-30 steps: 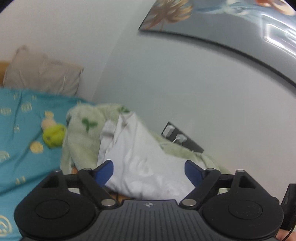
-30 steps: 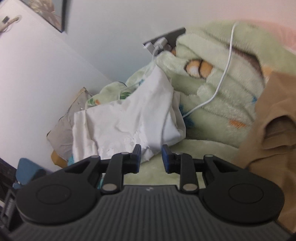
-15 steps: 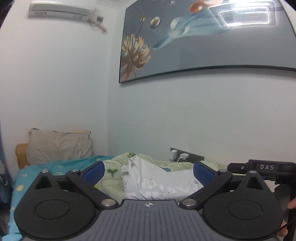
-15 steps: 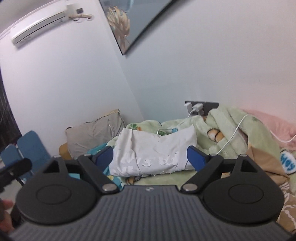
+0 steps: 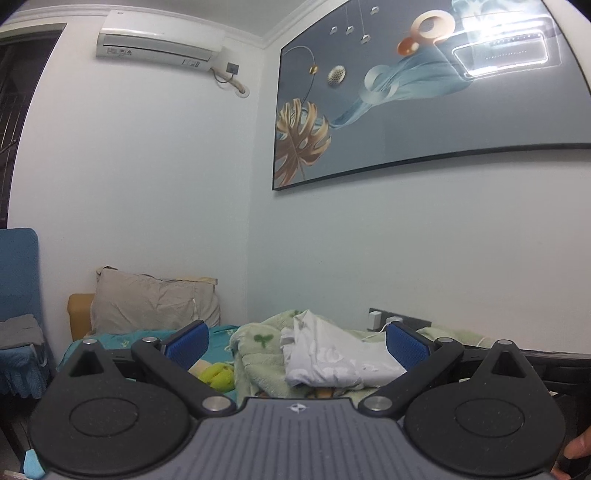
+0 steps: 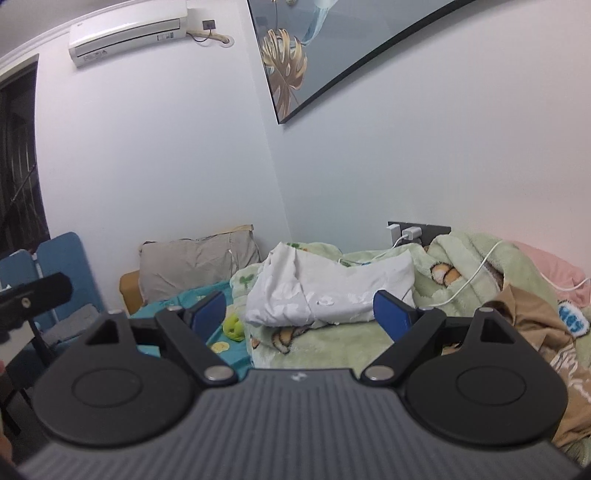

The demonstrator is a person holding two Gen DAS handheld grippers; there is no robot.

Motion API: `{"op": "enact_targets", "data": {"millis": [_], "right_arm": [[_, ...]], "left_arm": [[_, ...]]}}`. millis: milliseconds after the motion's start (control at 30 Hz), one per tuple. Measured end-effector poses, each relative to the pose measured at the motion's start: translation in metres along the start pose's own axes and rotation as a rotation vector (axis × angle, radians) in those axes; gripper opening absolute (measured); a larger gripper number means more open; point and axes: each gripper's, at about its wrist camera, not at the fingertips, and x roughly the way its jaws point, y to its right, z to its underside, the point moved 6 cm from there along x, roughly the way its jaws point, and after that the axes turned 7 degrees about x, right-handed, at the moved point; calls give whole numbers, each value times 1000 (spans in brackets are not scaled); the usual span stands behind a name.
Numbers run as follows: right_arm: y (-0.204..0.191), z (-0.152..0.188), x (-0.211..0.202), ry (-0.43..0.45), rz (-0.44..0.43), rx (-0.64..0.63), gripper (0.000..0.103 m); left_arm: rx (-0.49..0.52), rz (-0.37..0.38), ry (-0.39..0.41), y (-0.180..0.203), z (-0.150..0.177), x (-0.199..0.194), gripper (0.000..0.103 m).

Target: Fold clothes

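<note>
A bed (image 6: pixel 221 347) with a teal sheet fills a white-walled corner, an air conditioner (image 5: pixel 159 44) high up. The white garment (image 6: pixel 332 291) lies roughly folded (wrinkled, print flaking) on a green blanket (image 6: pixel 332 350). Left gripper (image 5: pixel 297 345) and right gripper (image 6: pixel 299 312): jaws apart, holding nothing.

1. The left wrist view looked from behind its open tongs (image 5: pixel 297 345), held low and level over the bed, facing the wall corner, with the framed picture (image 5: pixel 424 96) high on the right.
2. The right wrist view sat behind its own open tongs (image 6: pixel 299 308), further right, tilted, facing the same corner.
3. Both stood well back from the white garment (image 5: pixel 332 358) (image 6: pixel 325 291).
4. Both shared the garment, green blanket (image 5: pixel 258 354) (image 6: pixel 332 343), grey pillow (image 5: pixel 151 302) (image 6: pixel 199 262), air conditioner (image 5: pixel 159 44) (image 6: pixel 129 29) and wall socket (image 5: pixel 399 319) (image 6: pixel 417 230).
</note>
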Motion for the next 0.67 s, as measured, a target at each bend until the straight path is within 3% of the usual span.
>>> {"op": "enact_targets", "data": {"millis": [300, 667], "right_arm": [[-12, 13, 14, 12, 60, -68, 88], [-24, 18, 14, 16, 78, -87, 88]], "left_arm": [[-24, 9, -56, -9, 30, 10, 103], [-38, 12, -60, -16, 35, 4, 103]]}}
